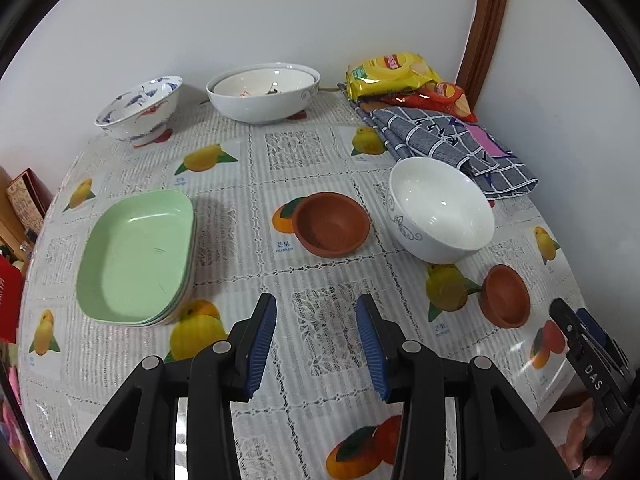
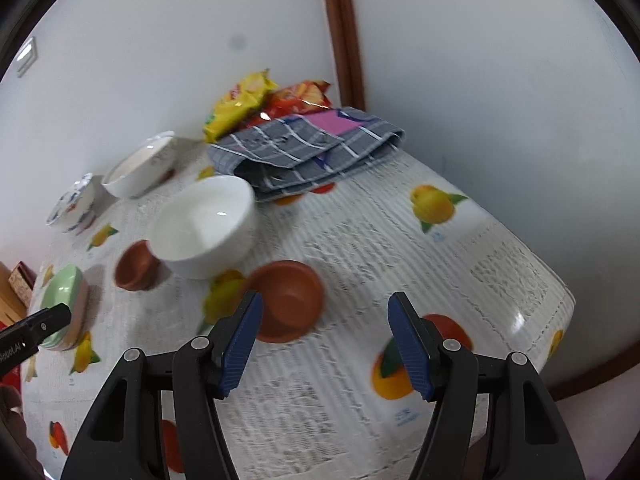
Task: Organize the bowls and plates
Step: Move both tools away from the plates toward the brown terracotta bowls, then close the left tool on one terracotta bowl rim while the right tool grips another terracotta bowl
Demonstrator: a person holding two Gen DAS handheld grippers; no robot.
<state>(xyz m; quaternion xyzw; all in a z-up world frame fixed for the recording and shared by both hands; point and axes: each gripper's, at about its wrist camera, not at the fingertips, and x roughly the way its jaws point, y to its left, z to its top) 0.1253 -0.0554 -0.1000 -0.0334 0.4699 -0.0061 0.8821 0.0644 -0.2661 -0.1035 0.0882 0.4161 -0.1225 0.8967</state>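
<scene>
The left gripper (image 1: 316,344) hangs over the table (image 1: 312,408) with its blue-padded fingers apart and nothing between them, only the fruit-printed tablecloth below. The right gripper (image 2: 325,344) has its fingers spread wider, also empty, and beyond its left finger sits a small brown bowl (image 2: 289,300). From the left wrist view that same bowl (image 1: 505,296) stands near the table's right edge, with the tip of the right gripper just beside it. A stack of green plates (image 1: 136,256) rests on the left side of the table. A second brown bowl (image 1: 330,225) sits in the middle, and a white bowl (image 1: 439,210) stands just to its right, apart from it. At the far edge, against the wall, a blue-patterned bowl (image 1: 138,108) stands left of a large white bowl (image 1: 263,93) that seems to hold another bowl inside. A folded checked cloth (image 1: 452,148) lies at the far right corner, with yellow and red snack bags (image 1: 394,74) behind it.
</scene>
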